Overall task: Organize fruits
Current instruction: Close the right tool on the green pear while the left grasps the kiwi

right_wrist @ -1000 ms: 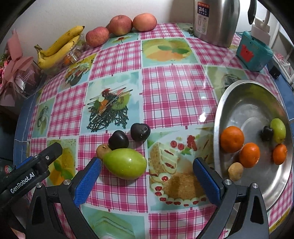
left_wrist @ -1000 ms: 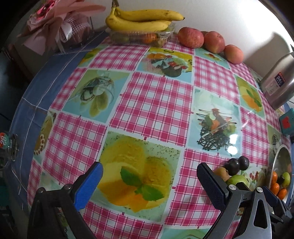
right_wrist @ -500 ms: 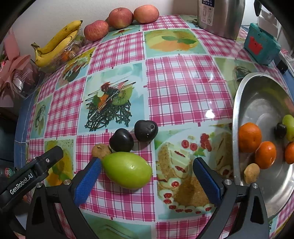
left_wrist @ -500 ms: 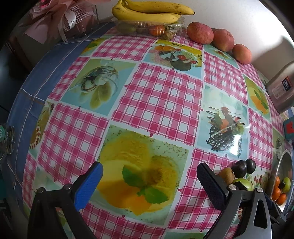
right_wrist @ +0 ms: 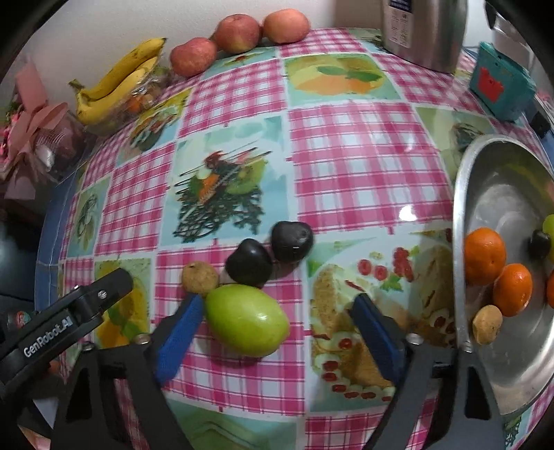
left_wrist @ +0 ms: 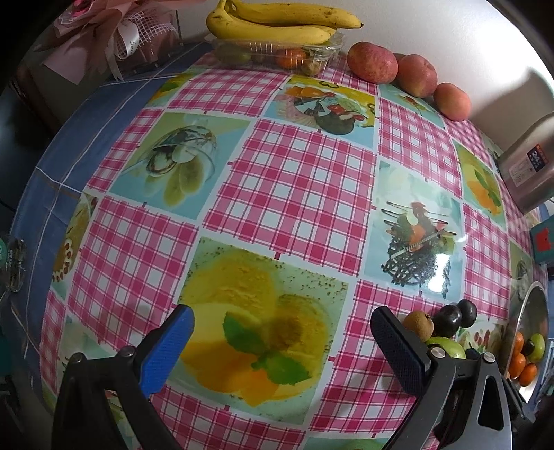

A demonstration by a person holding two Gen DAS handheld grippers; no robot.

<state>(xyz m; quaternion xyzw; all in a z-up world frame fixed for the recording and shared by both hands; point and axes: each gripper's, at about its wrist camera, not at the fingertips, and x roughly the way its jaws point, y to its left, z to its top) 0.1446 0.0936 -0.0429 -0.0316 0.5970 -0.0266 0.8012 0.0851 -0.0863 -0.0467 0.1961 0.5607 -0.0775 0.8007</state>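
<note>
A green mango (right_wrist: 247, 320) lies on the checked tablecloth with two dark plums (right_wrist: 248, 263) (right_wrist: 292, 240) and a small brown fruit (right_wrist: 199, 277) behind it. My right gripper (right_wrist: 277, 332) is open, its left pad right beside the mango, which lies partly between the fingers. A steel bowl (right_wrist: 460, 221) at the right holds oranges (right_wrist: 484, 256), a brown fruit (right_wrist: 487, 324), a dark plum and a green fruit. My left gripper (left_wrist: 282, 346) is open and empty over the cloth; the fruit cluster (left_wrist: 446, 320) shows at its right.
Bananas (right_wrist: 121, 79) on a clear plastic box and three apples (right_wrist: 239, 33) line the back wall. A steel kettle (right_wrist: 426, 31) and a teal box (right_wrist: 498, 83) stand at the back right. A pink wrapped bouquet (left_wrist: 114, 27) sits at the far left.
My right gripper has moved forward and left toward the mango, which now sits beside the left pad. The left gripper has drifted slightly; both stay open.
</note>
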